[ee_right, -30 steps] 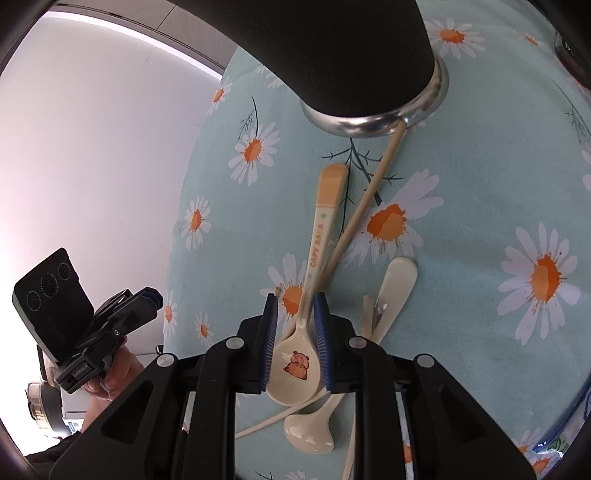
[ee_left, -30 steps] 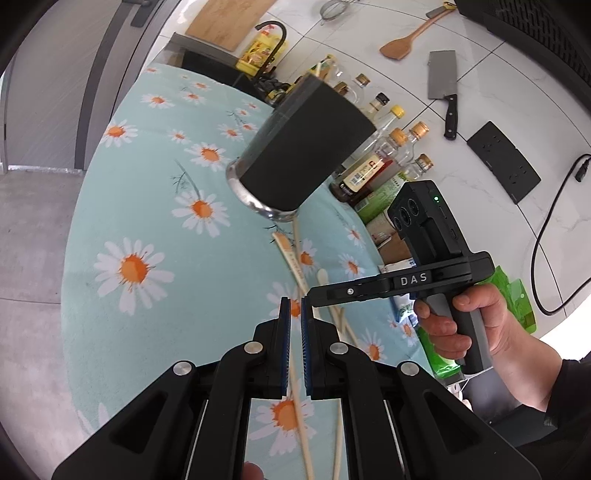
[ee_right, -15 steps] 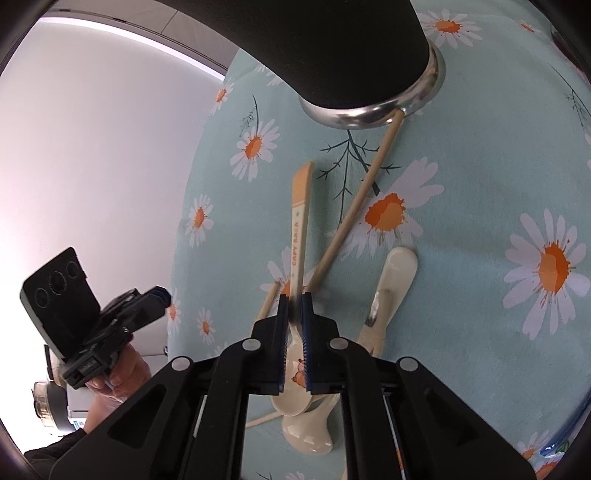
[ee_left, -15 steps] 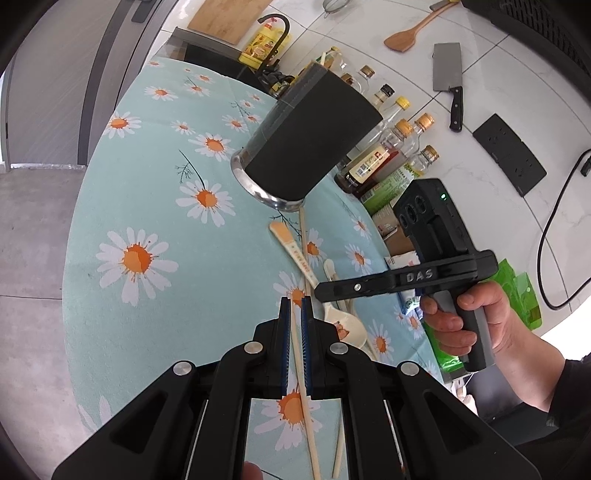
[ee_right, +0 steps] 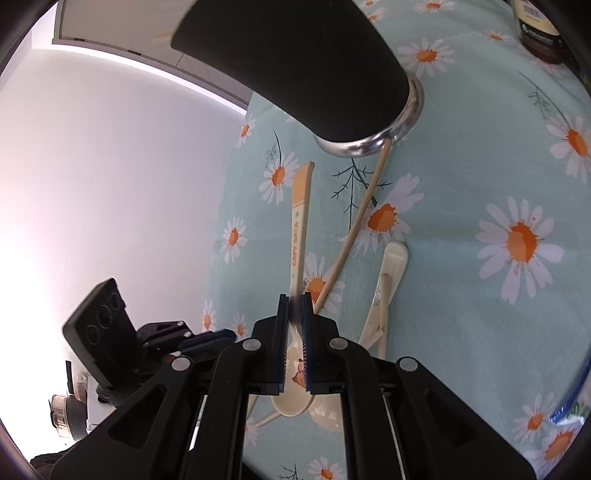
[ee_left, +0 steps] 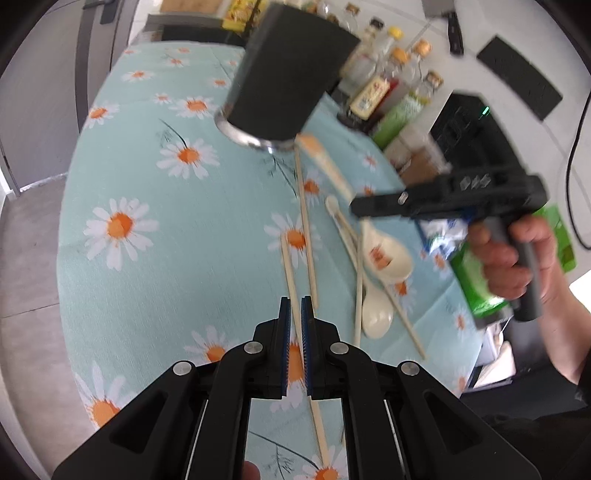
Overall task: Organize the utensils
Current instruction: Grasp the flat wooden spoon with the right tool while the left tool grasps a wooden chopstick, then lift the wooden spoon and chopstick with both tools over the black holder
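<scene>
A black utensil cup (ee_left: 291,70) with a metal rim lies on its side on the daisy tablecloth; it also shows in the right wrist view (ee_right: 295,62). My left gripper (ee_left: 294,310) is shut on a wooden chopstick (ee_left: 288,273) and holds it above the cloth. My right gripper (ee_right: 294,306) is shut on the cream spoon with an orange-tipped handle (ee_right: 300,229), lifted off the cloth; it also shows in the left wrist view (ee_left: 384,254). A second chopstick (ee_left: 304,221) reaches to the cup's rim. A plain cream spoon (ee_left: 376,310) and more chopsticks lie beside it.
Bottles of sauce and oil (ee_left: 384,77) stand at the table's far edge behind the cup. A green packet (ee_left: 476,277) sits at the right edge. A cleaver (ee_left: 452,26) and a black pad (ee_left: 517,77) lie on the white counter beyond.
Both grippers have risen. My right gripper closed on the orange-handled spoon and lifted it. My left gripper drew back and up with its chopstick, whose tip has come away from the cup.
</scene>
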{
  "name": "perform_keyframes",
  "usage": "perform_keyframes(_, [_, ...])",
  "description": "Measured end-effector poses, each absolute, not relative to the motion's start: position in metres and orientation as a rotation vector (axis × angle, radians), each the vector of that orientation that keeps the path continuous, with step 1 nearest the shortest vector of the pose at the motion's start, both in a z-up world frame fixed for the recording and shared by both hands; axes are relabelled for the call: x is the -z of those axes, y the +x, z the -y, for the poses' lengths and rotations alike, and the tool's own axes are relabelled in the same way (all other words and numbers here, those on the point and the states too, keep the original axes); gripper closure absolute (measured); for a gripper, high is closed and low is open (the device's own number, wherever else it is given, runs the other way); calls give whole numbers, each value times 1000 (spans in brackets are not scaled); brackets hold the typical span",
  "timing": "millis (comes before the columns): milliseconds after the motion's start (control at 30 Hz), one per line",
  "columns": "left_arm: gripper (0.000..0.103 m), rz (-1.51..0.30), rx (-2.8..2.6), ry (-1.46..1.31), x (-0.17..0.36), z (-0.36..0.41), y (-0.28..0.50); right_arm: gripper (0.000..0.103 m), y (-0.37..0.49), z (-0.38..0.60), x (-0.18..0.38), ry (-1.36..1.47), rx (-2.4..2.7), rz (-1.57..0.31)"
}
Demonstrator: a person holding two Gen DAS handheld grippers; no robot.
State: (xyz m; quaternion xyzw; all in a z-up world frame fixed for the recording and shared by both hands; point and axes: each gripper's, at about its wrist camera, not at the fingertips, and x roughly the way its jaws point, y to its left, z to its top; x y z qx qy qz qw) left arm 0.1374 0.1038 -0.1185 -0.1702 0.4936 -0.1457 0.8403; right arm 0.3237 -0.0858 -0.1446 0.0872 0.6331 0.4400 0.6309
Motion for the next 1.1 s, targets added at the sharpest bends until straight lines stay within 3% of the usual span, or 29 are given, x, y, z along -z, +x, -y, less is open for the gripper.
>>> perform_keyframes(200, [97,-1142,263,-223,116,-77,139,95,320,114,119,233,-1006,-1384])
perform_keyframes(233, [92,-1153,252,-208,115,-74,140,95,320,120,115,247,-1009,-1377])
perform_keyframes(267, [76,-1165,236,-202,116,-72,140,95,320,124,113,256,-1011,-1371])
perform_keyframes(333, [67,-1178,212,-199,116,-70,142,95,319,130,110,268,-1018,-1360])
perform_keyframes(533, [67,-1246,149,-145,120,-55,149,95,311,135,111,281,-1043,-1352])
perform_keyframes(833, [69,-1362,23,-93,128,-45,166,95,311,145,112,313,-1101,-1360])
perform_keyframes(1033, [96,-1455,-19,-63,139,-39,178,95,312,152,111,343,-1129,-1362])
perform_keyframes(1100, [99,-1465,-31,-61,143,-39,181,95,310,153,113,347,-1138,-1368])
